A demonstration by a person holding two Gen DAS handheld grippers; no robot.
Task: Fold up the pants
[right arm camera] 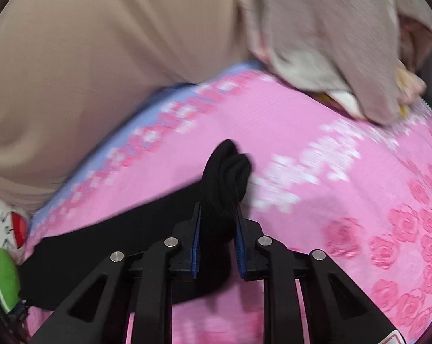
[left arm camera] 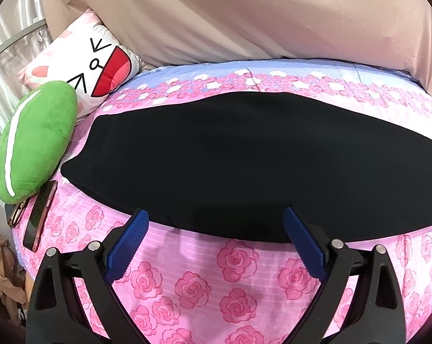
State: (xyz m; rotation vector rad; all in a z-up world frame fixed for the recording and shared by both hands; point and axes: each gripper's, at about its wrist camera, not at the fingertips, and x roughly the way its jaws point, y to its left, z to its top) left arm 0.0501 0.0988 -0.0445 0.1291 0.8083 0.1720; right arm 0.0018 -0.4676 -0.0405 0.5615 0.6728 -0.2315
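Bunching a soft black end of the pants between its pads, the right gripper is clamped on limp cloth — light and floppy, best pinched at edges — while the left gripper hovers spread wide over the pants lying flat on the pink bedspread.

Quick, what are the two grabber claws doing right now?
Left gripper: open, holding nothing, over the near edge of the black pants.
Right gripper: closed on a bunched end of the pants.
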